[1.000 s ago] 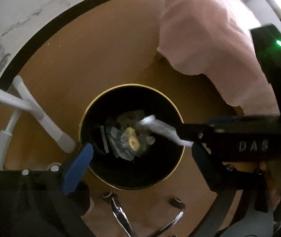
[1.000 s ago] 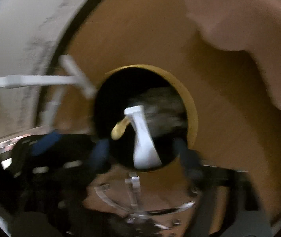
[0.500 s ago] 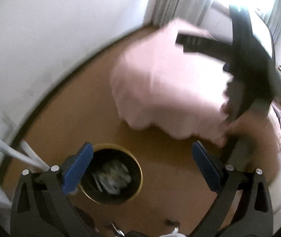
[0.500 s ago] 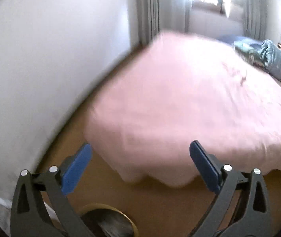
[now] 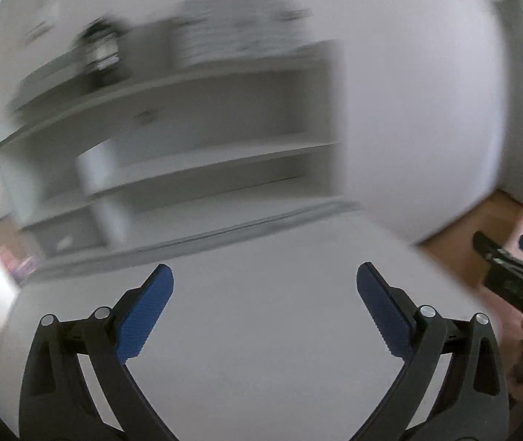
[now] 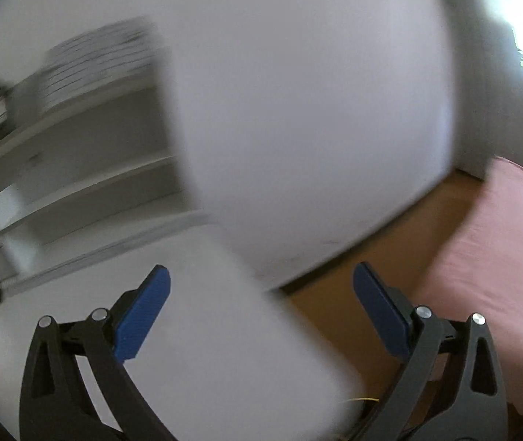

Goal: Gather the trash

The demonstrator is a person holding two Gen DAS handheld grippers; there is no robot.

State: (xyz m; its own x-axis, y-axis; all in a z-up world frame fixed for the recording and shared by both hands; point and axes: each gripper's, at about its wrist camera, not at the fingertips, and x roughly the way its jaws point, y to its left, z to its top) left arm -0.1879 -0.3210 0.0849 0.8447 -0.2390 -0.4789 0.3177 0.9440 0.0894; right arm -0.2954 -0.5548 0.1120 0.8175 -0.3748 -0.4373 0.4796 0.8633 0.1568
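- Blurred white shelving unit [image 5: 173, 136] at far left, behind a white desk top [image 5: 261, 330].
- Left gripper [image 5: 264, 308] over the desk top, released, blue pads [image 5: 143, 312] wide apart, nothing between.
- Right gripper [image 6: 261, 308] likewise released and empty, over the desk edge and wooden floor [image 6: 390, 242].
- Thin yellow rim [image 6: 362, 400], maybe the bin's, below the desk corner; trash itself out of sight.
- Pink bed [image 6: 500, 257] at far right.
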